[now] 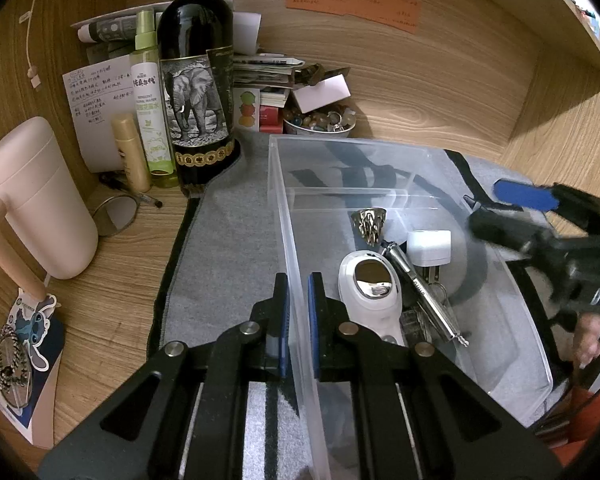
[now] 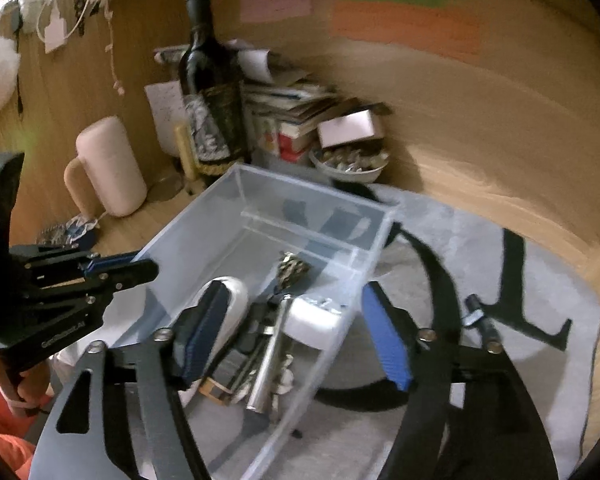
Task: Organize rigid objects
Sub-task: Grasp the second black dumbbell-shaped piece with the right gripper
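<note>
Left wrist view: my left gripper [image 1: 299,312] has its fingers nearly closed on the near wall of one clear bin [image 1: 520,320]. Right of the fingers lie one white shaver [image 1: 370,288], one white charger [image 1: 428,248], one metal pen [image 1: 424,296]. Beyond: one wine bottle [image 1: 198,80].

Right wrist view: my right gripper [image 2: 296,336] has its fingers spread wide, holding nothing, straddling the bin's right wall.

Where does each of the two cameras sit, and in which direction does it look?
Left wrist: sits on the left gripper, facing the wine bottle; its fingers pinch the clear box wall. The right gripper shows at the right.

Right wrist: sits on the right gripper, open over the box's near right wall, facing the same wooden corner. The left gripper shows at the left.

Shared: box, bottle, pink mug, white charger.
</note>
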